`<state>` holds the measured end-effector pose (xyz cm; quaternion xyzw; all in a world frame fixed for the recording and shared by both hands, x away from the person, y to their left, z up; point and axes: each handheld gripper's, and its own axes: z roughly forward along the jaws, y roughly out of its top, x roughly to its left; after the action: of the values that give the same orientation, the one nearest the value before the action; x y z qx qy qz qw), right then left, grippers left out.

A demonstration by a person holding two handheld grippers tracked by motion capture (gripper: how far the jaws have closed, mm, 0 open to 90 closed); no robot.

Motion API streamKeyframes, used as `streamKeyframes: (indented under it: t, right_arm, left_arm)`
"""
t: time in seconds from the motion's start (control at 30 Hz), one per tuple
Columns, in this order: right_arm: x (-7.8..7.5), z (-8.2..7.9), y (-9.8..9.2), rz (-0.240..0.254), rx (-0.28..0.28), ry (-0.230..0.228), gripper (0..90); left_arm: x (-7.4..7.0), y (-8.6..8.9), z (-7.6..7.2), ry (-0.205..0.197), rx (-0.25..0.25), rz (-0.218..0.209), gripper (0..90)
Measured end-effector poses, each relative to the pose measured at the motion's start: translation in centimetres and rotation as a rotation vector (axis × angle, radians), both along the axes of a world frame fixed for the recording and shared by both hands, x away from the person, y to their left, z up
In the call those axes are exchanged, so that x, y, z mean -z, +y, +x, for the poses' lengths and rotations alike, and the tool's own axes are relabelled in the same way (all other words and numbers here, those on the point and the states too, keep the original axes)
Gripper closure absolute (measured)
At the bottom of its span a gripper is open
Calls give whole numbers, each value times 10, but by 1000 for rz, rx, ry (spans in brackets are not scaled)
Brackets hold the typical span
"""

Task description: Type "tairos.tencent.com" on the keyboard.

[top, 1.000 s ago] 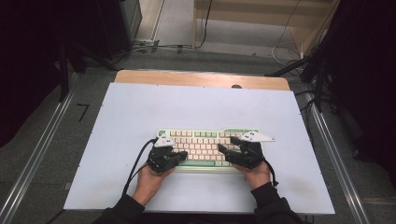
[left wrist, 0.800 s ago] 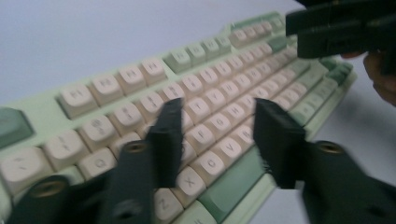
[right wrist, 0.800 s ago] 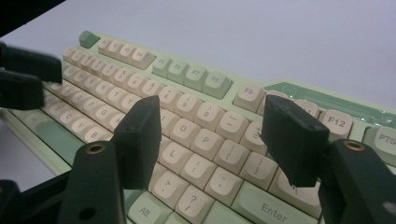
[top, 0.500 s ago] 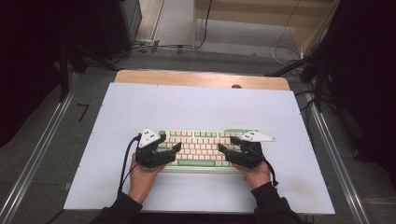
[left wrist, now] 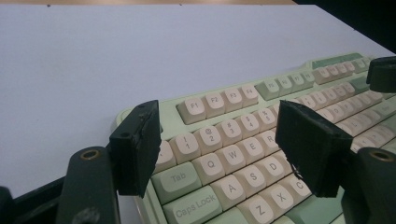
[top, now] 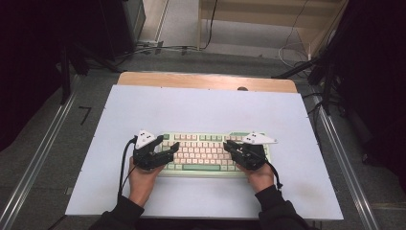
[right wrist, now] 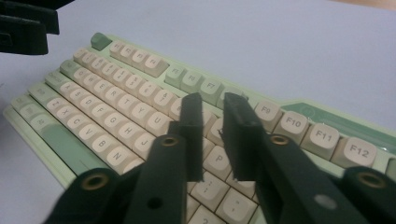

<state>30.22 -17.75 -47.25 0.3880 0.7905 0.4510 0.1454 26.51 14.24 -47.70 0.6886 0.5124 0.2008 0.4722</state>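
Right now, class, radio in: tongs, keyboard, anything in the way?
Left tongs open, just widened, over the keyboard. Right tongs just narrowed, slim gap left, nothing gripped. No obstruction on the mat.

The keyboard [top: 201,154] is showing smooth, slightly glossy plastic keycaps, the desk [top: 201,110] is wearing a matt pale sheet, with bare wood edging at twelve o'clock.

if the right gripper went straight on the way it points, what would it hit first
Probably the keyboard: the right gripper is angled down over the keys near P and the number row, jaws nearly together with nothing between them. Depth is unclear.
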Motion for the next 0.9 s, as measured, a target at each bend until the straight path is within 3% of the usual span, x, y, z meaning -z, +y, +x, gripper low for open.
streamKeyframes:
  t: [0.1,0.9]
  right_arm:
    - [-1,2,4,-13,-6,-10,875]
    - [15,10,22,-98,-47,71,876]
  left_arm:
    - [0,0,0,-1,1,-1,314]
    - [1,-2,0,9,13,-4,316]
